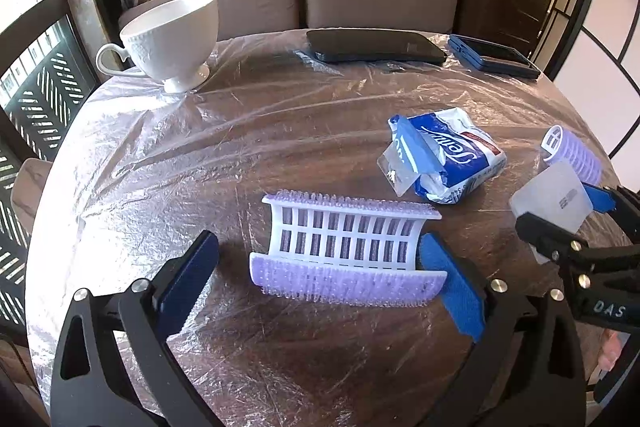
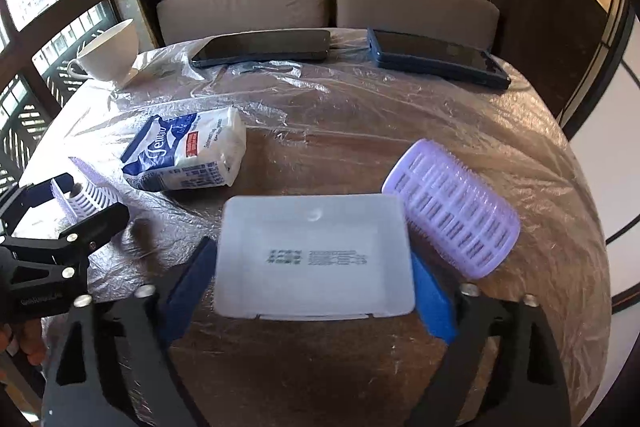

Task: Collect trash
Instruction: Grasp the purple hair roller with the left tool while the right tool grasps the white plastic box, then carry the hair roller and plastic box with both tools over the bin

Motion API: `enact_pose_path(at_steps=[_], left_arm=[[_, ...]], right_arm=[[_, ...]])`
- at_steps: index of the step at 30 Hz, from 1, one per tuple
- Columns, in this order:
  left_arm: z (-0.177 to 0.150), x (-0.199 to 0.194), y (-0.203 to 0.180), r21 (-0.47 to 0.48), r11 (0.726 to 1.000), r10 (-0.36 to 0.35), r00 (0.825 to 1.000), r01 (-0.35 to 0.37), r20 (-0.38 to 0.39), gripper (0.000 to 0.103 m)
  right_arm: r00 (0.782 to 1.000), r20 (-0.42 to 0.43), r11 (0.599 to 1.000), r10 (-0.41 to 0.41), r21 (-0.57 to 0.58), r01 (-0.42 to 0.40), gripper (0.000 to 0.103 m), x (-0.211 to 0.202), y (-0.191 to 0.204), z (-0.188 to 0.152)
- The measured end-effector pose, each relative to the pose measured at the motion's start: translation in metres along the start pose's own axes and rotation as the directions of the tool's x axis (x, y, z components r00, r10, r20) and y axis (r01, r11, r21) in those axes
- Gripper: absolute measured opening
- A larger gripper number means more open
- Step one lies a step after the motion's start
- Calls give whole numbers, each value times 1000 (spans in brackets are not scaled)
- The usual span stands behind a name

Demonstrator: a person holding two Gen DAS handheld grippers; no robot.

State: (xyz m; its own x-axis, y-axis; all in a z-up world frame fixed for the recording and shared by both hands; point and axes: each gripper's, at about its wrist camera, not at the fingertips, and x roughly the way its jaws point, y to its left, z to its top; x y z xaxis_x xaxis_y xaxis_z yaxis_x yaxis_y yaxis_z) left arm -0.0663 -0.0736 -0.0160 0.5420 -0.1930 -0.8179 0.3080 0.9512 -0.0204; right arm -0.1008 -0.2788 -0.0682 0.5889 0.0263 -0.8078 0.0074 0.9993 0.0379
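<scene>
A split purple and white hair roller (image 1: 344, 247) lies on the film-covered table (image 1: 240, 147) between the jaws of my left gripper (image 1: 320, 247). The right pad (image 1: 448, 279) touches its end, while the left pad (image 1: 188, 279) stands apart, so the gripper is open. My right gripper (image 2: 312, 251) is shut on a translucent plastic box (image 2: 316, 259), both pads against its sides; the box (image 1: 552, 199) shows tilted in the left wrist view. A blue and white tissue pack (image 1: 460, 155) (image 2: 188, 155) lies between the two grippers, its flap open.
A whole purple roller (image 2: 452, 211) lies just right of the box. A white cup (image 1: 172, 35) stands at the far left. A black flat case (image 1: 376, 45) and a blue one (image 1: 492, 55) lie along the far edge, before a brown sofa.
</scene>
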Motion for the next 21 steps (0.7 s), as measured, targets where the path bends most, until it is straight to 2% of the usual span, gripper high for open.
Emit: enact_pose_path(at_steps=[6,10,21], left_arm=[[1,-4,-4,25,1000,3,1000,-3,16,72],[1,-6,-5,21,1000,-14,1000,13,18,72],[0,-16,-7,12,1000,2,999,-2,34,72]], right_arm=[[999,4,999,47,20,-47,81,-3,-6,0],[997,9,997,71,28,-71,81,-9,-9,-2],[995,25,995,98,23,-98,81,-24,-11,-1]])
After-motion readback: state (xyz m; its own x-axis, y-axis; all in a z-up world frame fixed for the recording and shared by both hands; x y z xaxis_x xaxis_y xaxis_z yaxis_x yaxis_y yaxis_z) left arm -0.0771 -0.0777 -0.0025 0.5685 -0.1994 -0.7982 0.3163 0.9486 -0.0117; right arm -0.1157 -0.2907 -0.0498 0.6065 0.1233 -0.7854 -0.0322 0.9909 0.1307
